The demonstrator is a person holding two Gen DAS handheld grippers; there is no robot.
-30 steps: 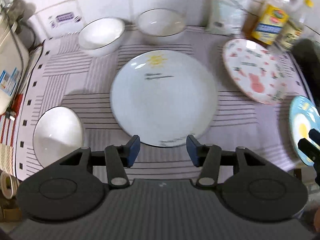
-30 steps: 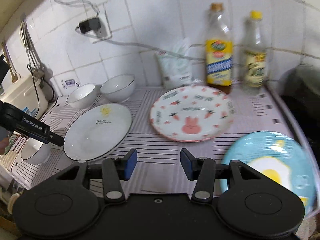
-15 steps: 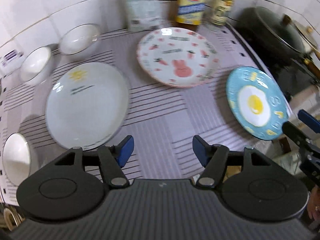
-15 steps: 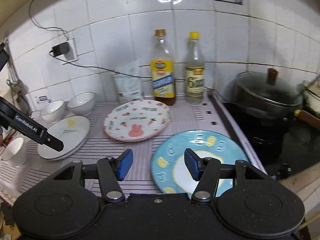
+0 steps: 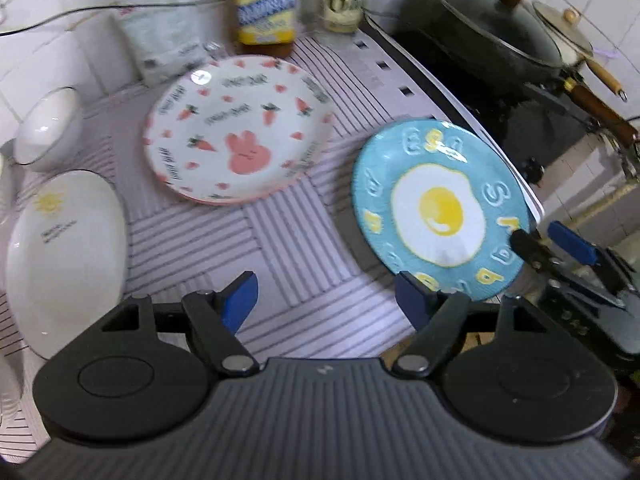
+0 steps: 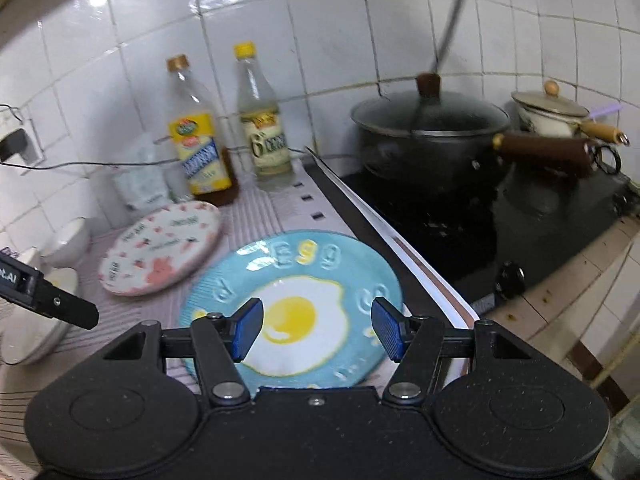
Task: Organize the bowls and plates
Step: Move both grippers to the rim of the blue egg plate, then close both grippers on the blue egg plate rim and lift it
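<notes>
A blue fried-egg plate (image 5: pixel 438 210) lies at the mat's right edge; it also shows in the right wrist view (image 6: pixel 296 308). A pink rabbit plate (image 5: pixel 240 128) lies behind it, also seen in the right wrist view (image 6: pixel 160 252). A white sun plate (image 5: pixel 64 256) lies at the left, with a white bowl (image 5: pixel 48 128) behind it. My left gripper (image 5: pixel 326 300) is open and empty above the mat, left of the blue plate. My right gripper (image 6: pixel 316 330) is open over the blue plate's near edge; it also shows in the left wrist view (image 5: pixel 556 246).
Two oil bottles (image 6: pixel 200 132) and a white bag (image 5: pixel 164 44) stand against the tiled wall. A black stove with a lidded dark pan (image 6: pixel 432 136) and a small pot (image 6: pixel 552 112) borders the mat on the right. The striped mat (image 5: pixel 304 240) covers the counter.
Both grippers have swung right, from the white plate and bowls toward the blue plate and stove. My right gripper has closed in on the blue plate. Both stay open.
</notes>
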